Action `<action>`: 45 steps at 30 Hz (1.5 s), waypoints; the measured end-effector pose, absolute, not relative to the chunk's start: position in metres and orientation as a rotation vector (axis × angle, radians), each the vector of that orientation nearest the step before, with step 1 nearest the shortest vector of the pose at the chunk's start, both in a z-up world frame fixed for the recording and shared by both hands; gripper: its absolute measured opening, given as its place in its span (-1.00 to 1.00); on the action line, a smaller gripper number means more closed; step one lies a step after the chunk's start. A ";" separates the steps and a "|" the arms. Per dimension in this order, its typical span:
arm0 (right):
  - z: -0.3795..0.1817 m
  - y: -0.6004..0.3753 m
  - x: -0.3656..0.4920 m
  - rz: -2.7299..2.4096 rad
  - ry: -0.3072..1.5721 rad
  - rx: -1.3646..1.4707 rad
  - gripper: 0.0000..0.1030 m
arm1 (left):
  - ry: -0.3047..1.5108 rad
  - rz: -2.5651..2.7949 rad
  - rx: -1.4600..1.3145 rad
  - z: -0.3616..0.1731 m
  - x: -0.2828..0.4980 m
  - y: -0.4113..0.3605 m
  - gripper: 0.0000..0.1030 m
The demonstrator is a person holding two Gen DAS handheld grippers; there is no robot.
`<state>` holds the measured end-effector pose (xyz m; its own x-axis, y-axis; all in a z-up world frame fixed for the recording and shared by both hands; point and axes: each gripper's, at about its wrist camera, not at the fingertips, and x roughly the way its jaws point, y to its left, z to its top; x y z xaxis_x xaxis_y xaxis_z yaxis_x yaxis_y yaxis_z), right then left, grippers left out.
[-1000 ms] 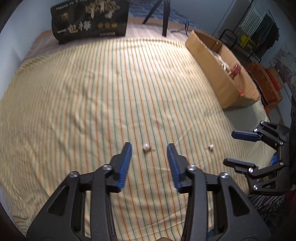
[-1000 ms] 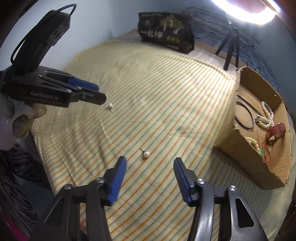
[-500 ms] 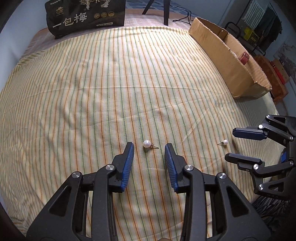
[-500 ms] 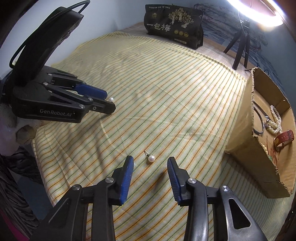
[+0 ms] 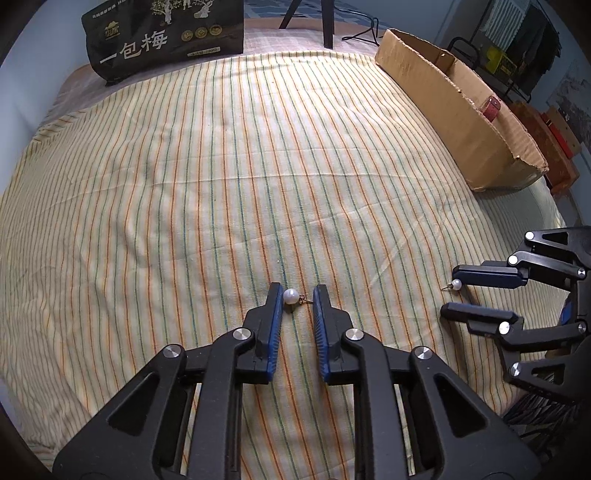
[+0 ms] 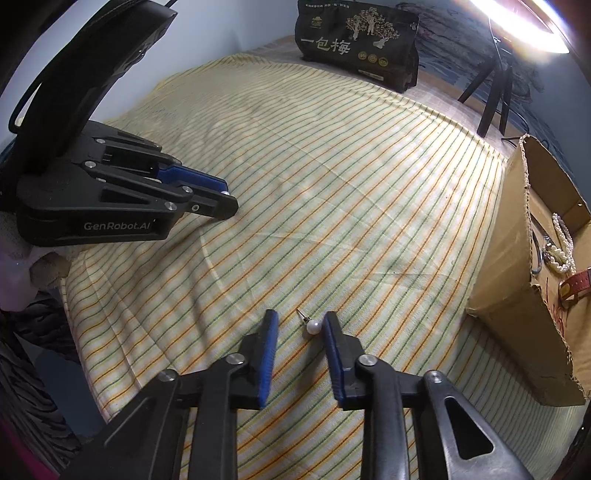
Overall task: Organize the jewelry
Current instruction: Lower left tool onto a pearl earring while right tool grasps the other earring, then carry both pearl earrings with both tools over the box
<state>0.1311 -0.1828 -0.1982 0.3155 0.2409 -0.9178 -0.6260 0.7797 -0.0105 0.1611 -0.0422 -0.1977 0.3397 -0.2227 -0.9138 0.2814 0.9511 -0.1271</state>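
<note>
Two pearl stud earrings lie on the striped cloth (image 5: 221,166). One pearl earring (image 5: 290,296) sits between the tips of my left gripper (image 5: 297,293); the pearl touches the left pad and its post points at the right pad, which stands just clear. The jaws are closing. The other pearl earring (image 6: 314,326) rests against the right pad of my right gripper (image 6: 300,315), whose jaws are also closing, with a gap to the left pad. That earring (image 5: 457,284) and the right gripper (image 5: 452,293) also show in the left wrist view. The left gripper (image 6: 231,197) hides its earring in the right wrist view.
A cardboard box (image 6: 517,277) stands at the cloth's right edge, holding a pearl necklace (image 6: 563,247) and a red-brown strap (image 6: 576,286). A black printed bag (image 5: 162,37) and tripod legs (image 5: 327,22) stand at the far end. A gloved hand (image 6: 14,266) holds the left gripper.
Both grippers have come down closer to the cloth and moved up to their earrings. Each pair of jaws has narrowed round its pearl.
</note>
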 end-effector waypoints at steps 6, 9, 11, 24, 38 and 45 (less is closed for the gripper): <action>-0.197 -0.183 0.128 0.578 1.110 -0.401 -0.87 | 1.173 -0.322 0.065 -0.197 0.160 -0.044 -0.71; -0.193 -0.183 0.127 0.579 1.104 -0.390 -0.88 | 1.167 -0.318 0.067 -0.194 0.159 -0.045 -0.84; -0.190 -0.183 0.127 0.579 1.099 -0.390 -0.88 | 1.162 -0.317 0.064 -0.192 0.160 -0.046 -0.83; -0.165 -0.197 0.134 0.562 1.054 -0.319 -0.88 | 1.128 -0.302 0.000 -0.174 0.163 -0.031 -0.83; -0.114 -0.228 0.159 0.484 0.942 -0.244 -0.88 | 1.040 -0.332 -0.051 -0.130 0.173 -0.041 -0.83; -0.087 -0.256 0.175 0.414 0.887 -0.197 -0.88 | 0.996 -0.379 -0.056 -0.107 0.178 -0.067 -0.82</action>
